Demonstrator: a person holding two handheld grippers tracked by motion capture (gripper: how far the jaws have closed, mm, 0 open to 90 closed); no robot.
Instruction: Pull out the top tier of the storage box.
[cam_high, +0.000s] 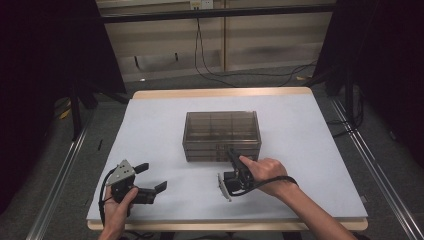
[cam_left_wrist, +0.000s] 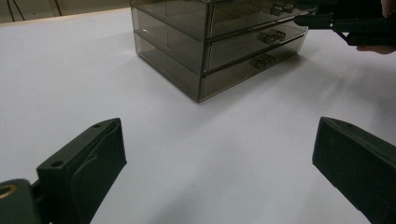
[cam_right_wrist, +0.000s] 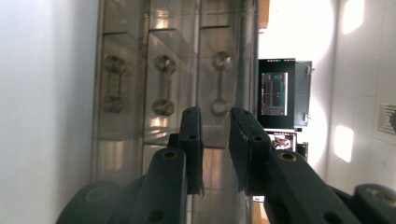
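Observation:
A smoky see-through box of three drawers (cam_high: 221, 131) stands in the middle of the white table. My right gripper (cam_high: 231, 151) is rolled on its side just in front of the drawer fronts. In the right gripper view its jaws (cam_right_wrist: 215, 114) stand a narrow gap apart with nothing between them, tips just short of the top drawer's handle (cam_right_wrist: 220, 84). My left gripper (cam_high: 154, 176) rests low at the front left, wide open and empty. Its own view looks across bare table toward the box (cam_left_wrist: 210, 46) and the right gripper (cam_left_wrist: 322, 21).
A white mat (cam_high: 310, 150) covers the table, with a wooden edge at front and back. Black curtains hang on both sides. Cables lie on the floor behind. A lit monitor (cam_right_wrist: 278, 93) stands beyond the box.

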